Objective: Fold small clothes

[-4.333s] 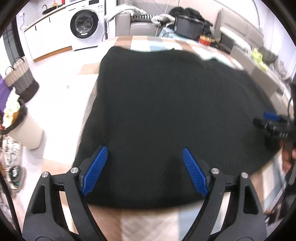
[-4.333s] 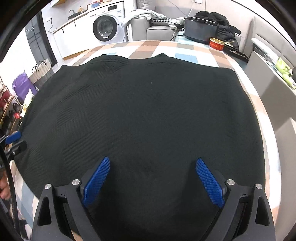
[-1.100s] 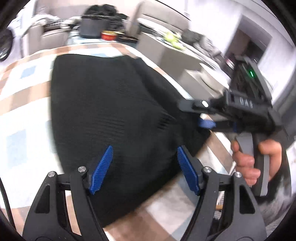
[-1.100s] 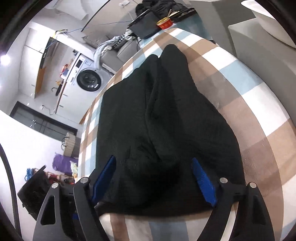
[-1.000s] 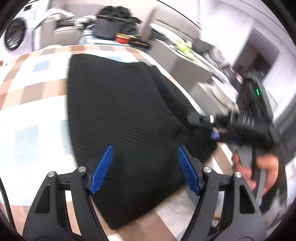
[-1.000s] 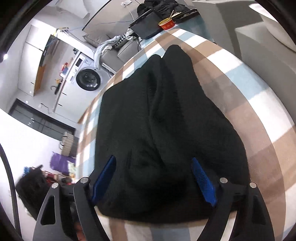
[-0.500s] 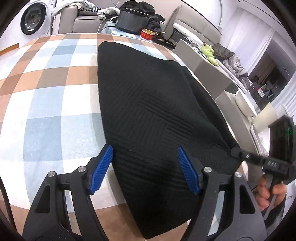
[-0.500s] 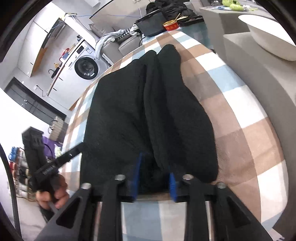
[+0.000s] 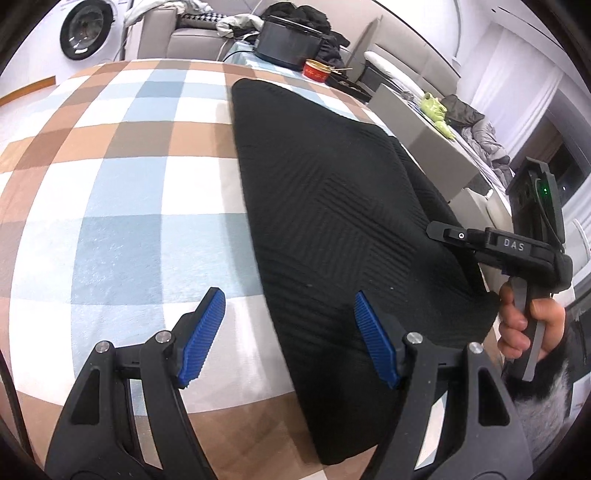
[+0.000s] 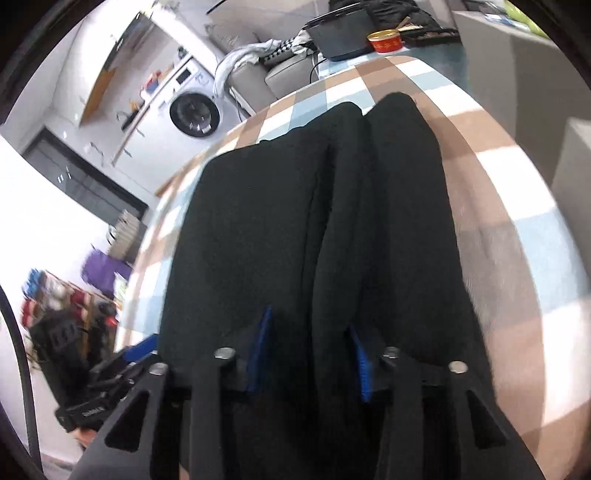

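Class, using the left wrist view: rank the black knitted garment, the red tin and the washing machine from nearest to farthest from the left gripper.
1. Black knitted garment, edge between the left gripper's fingers.
2. Red tin, beyond the garment's far end.
3. Washing machine, far upper left.

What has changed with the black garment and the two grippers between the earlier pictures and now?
The black garment, earlier spread flat, now lies folded into a narrow strip. The right gripper has just been closing and now pinches its near end. The left gripper stays open, holding nothing, above the checked cloth.
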Demonstrator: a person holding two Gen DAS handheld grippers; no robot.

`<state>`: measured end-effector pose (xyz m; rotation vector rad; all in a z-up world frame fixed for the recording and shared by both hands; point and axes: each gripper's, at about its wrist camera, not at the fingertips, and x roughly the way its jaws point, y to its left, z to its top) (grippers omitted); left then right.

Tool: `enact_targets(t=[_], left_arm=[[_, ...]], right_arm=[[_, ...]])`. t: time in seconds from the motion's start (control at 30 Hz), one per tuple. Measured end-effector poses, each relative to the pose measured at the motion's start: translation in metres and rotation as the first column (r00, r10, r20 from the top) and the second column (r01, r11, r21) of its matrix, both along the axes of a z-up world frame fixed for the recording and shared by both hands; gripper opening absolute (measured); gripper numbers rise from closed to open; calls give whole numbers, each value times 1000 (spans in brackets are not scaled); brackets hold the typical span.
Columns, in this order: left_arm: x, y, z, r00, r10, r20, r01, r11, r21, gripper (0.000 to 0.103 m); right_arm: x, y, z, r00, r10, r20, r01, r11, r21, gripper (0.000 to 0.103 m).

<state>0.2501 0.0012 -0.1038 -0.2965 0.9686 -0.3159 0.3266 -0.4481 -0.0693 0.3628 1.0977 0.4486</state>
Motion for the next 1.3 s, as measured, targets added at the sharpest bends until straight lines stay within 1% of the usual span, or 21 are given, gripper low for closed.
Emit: enact_targets(t=[0.03,0.07,0.1,0.13,0.2,0.3,0.37,0.43,0.5,0.6,0.67,0.7,0.77,0.93,1.03,1.07,1.13,1.17,1.2,1.23,1.3], left_arm=[[1,2,-1,1000,3,-2,-3,1000,-2,70],[1,3,-1,1000,8,-3,-8,1000,-3,70],[2,4,-1,1000,11,-1,-11,1000,-4,70],[3,5,-1,1000,13,1,-13,1000,-7,70],[5,6,1,1000,15,-1,-15,1000,-11,70],[6,6,6,1000,10,12,-10,1000,-15,70],[7,7,9,1000,7,16,-7,999,-31,70],[8,7,12,1000,10,18,-10,999,-33,70],[10,7,12,1000,15,26,-14,999,-35,70],[17,3,5,1000,17,-2,-17,999,-48,70],[19,-1,1,1000,9,-15,-10,999,-46,70],[20,-3,-1,1000,5,-13,-5,999,-43,70],[22,-7,-1,1000,2,-8,-2,999,-38,70],[39,-16,-2,1000,2,-17,-3,998,-64,70],[52,-27,-4,1000,-21,-10,20,996,-83,69],[55,-30,-4,1000,-26,-6,26,996,-89,63],[62,-37,-7,999,-39,-11,37,991,-126,56],[63,-38,-7,1000,-20,-1,20,992,-125,44],[65,-40,-7,1000,-21,4,22,993,-119,35],[66,-41,-7,1000,-20,8,21,994,-107,23],[68,-37,-7,1000,-4,9,5,993,-117,17]], right_arm=[[2,2,0,1000,9,4,-9,1000,-19,24],[2,6,-1,1000,28,9,-27,999,-41,15],[1,11,0,999,49,18,-48,997,-57,13],[0,14,1,998,59,31,-57,995,-80,13],[-1,15,8,997,56,53,-52,996,-76,11],[-8,8,34,991,44,128,-37,997,-61,10],[-15,4,54,982,49,184,-29,994,-109,10],[-23,-2,65,976,26,217,13,984,-179,10],[-27,-13,57,982,7,189,40,968,-246,12],[-19,-25,25,996,-29,85,48,971,-235,14],[-18,-29,14,997,-45,57,56,973,-225,19],[-21,-33,15,997,-54,61,65,975,-211,25],[-27,-39,21,994,-68,88,86,972,-218,28],[-40,-50,18,989,-117,93,140,944,-300,29],[-44,-59,18,988,-124,87,143,955,-259,29],[-46,-63,18,988,-126,88,145,959,-245,29],[-41,-65,13,991,-110,75,122,979,-165,28],[-39,-65,10,992,-108,61,116,985,-131,25],[-36,-64,5,993,-106,49,111,987,-112,21],[-34,-64,0,994,-104,38,107,990,-96,19],[-33,-62,-2,994,-105,39,108,992,-68,18]])
